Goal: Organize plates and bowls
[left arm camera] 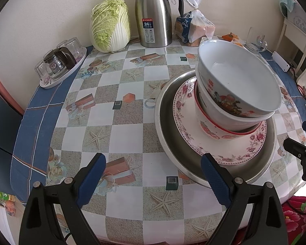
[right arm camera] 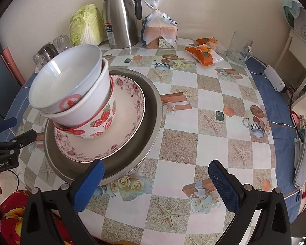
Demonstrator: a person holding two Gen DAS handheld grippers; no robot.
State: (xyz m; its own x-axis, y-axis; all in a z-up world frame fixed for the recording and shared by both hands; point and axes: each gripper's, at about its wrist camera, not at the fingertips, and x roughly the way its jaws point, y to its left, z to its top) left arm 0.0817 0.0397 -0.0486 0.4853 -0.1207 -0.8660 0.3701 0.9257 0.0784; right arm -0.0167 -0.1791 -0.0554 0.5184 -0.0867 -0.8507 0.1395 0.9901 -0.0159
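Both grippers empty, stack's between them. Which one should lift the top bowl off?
Probably left. The top bowl tips toward the left gripper, so its rim is easier to pinch there. Both are open; the right gripper faces the outer wall.

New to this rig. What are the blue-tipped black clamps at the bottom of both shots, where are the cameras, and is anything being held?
No robot arm here: a person holds a two-finger gripper in each hand, and each carries a fisheye camera looking along its fingers. One picture is from the left gripper, the other from the right gripper. The blue parts are the finger pads.

Both grippers are open and hold nothing.

On the checked tablecloth sits a metal basin. In it lies a floral plate, and on that stand three nested bowls: a strawberry bowl at the bottom, a white bowl in it, and a top bowl tilted in that.

Behind stand a cabbage, a steel thermos jug, bagged bread, a glass mug and a tray of glasses.
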